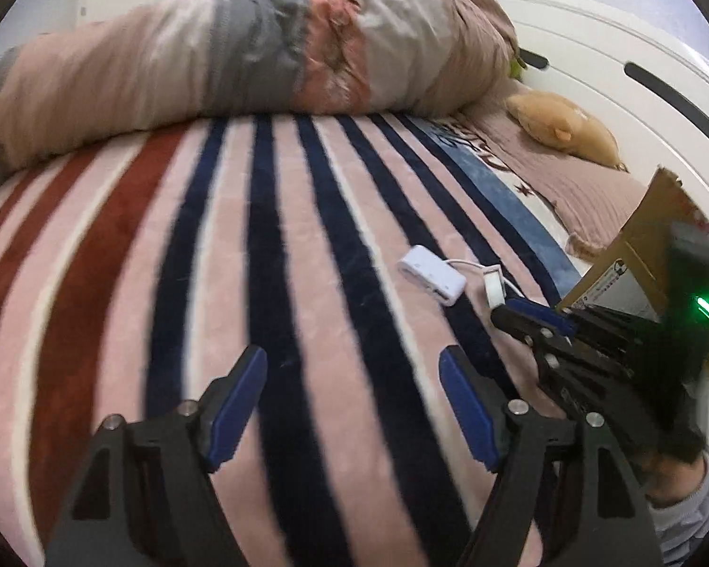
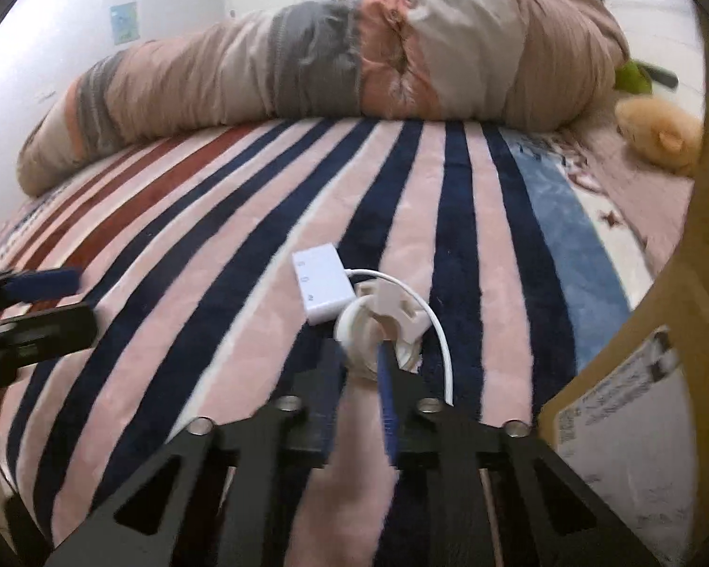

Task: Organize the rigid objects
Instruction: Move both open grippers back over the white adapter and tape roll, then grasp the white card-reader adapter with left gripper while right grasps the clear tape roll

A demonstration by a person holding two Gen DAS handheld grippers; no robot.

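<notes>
A white adapter hub (image 2: 320, 283) with a white cable (image 2: 442, 330) lies on the striped blanket; it also shows in the left wrist view (image 1: 432, 279). My right gripper (image 2: 361, 354) is shut on a white round socket-like part (image 2: 378, 326) just in front of the hub; in the left wrist view this gripper (image 1: 520, 319) and the part (image 1: 494, 287) sit beside the hub. My left gripper (image 1: 352, 401) is open and empty above the blanket, left of the hub; its fingers (image 2: 38, 283) show at the right wrist view's left edge.
A cardboard box (image 2: 638, 378) stands at the right, also in the left wrist view (image 1: 647, 255). A rolled quilt (image 1: 212, 61) lies across the back of the bed. A tan plush toy (image 1: 567, 127) and a white headboard (image 1: 614, 47) are at the far right.
</notes>
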